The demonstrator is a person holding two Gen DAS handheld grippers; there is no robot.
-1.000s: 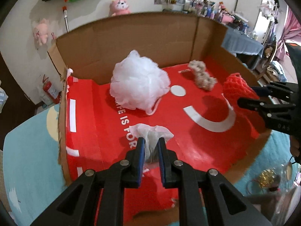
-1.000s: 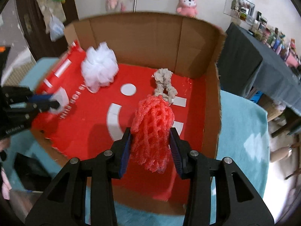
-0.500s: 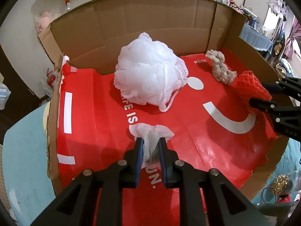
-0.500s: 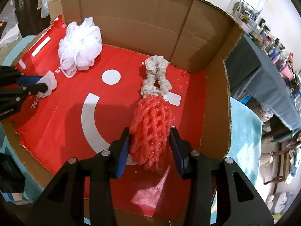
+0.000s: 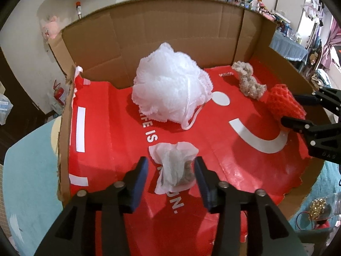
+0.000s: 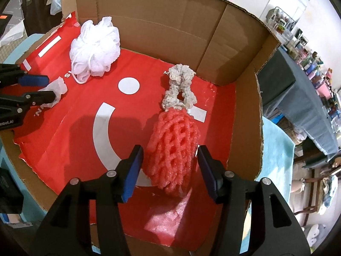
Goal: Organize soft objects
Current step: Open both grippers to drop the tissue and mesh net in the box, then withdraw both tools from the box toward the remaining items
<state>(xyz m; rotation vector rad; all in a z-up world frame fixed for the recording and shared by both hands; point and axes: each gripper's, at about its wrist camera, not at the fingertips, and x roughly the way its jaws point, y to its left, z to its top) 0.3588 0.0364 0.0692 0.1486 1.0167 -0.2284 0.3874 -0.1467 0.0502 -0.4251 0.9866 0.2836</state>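
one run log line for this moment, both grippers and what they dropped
left gripper: jaws just opened, white pouch released | right gripper: jaws just opened, red foam net released | both in box

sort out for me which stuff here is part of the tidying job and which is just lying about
Job: white loofah, grey scrunchie, red foam net, white pouch, cardboard box, left gripper and right gripper, both just opened.

Lying about: pink plush, cluttered shelf, teal mat.

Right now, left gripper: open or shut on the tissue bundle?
Open. The left gripper has just been opening; the tissue bundle lies between the pads, gaps both sides.
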